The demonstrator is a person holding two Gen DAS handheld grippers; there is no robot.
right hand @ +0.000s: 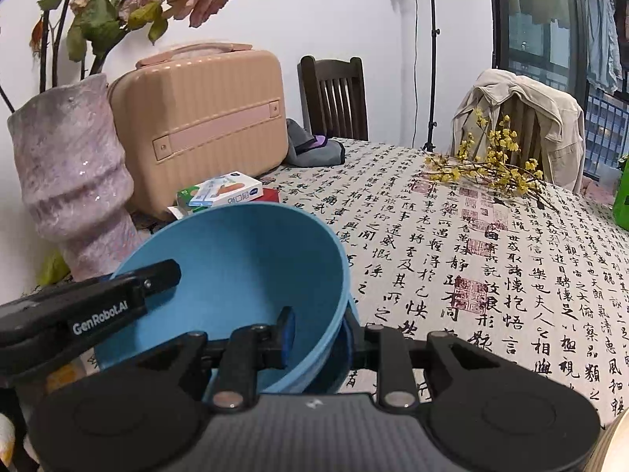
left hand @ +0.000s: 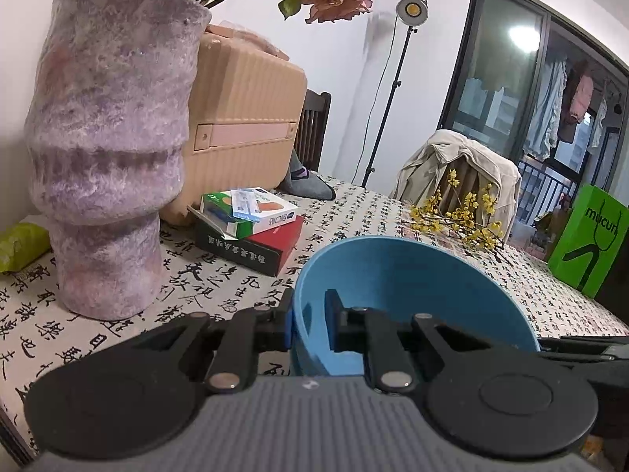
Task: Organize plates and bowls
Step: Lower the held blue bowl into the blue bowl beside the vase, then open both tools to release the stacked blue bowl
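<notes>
Two blue bowls (right hand: pixel 236 275) nested, left gripper (left hand: pixel 308 324) and right gripper (right hand: pixel 320 334) fingers each clenched on a rim; one vase (left hand: pixel 110 149) on the tabletop (right hand: pixel 491 275)

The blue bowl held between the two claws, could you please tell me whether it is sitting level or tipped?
Tipped. In the right wrist view the blue bowl has its far rim raised, with its opening facing the camera.

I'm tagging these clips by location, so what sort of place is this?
Most likely a lived-in home dining room: a table under a calligraphy-print tablecloth, wooden dining chairs, one draped with a jacket, and laundry hanging outside the window.
</notes>
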